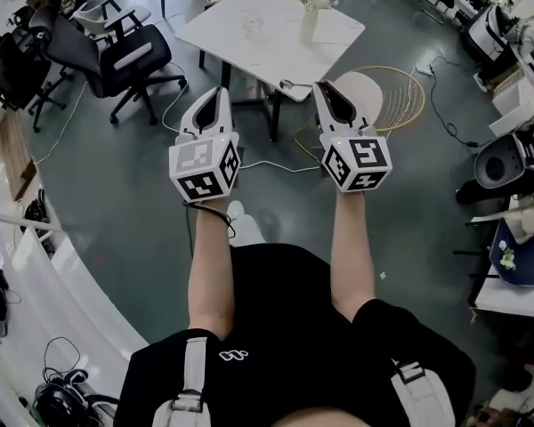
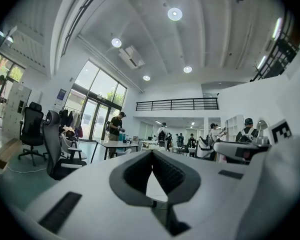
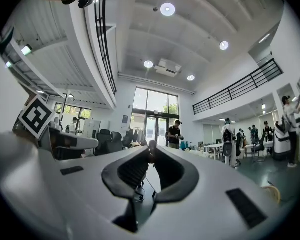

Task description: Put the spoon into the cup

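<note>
1. Left gripper (image 1: 215, 96): I hold it out level above the floor (image 1: 116, 203), short of the white table (image 1: 215, 27). In the left gripper view its pads (image 2: 171, 174) meet at the tips with nothing between them.
2. Right gripper (image 1: 324, 89): it is level beside the left one, and in the head view its tips overlap the table's near edge. In the right gripper view its pads (image 3: 132, 171) meet at the tips. I can make out nothing held.
3. Cup (image 1: 252, 27): clear glass, upright near the table's middle, well ahead of both grippers.
4. Spoon (image 1: 289, 84): I take it to be the small item lying at the table's near edge, outside the cup. It is too small to confirm.
5. White vase (image 1: 309, 23): upright, right of the cup and apart from it.
</note>
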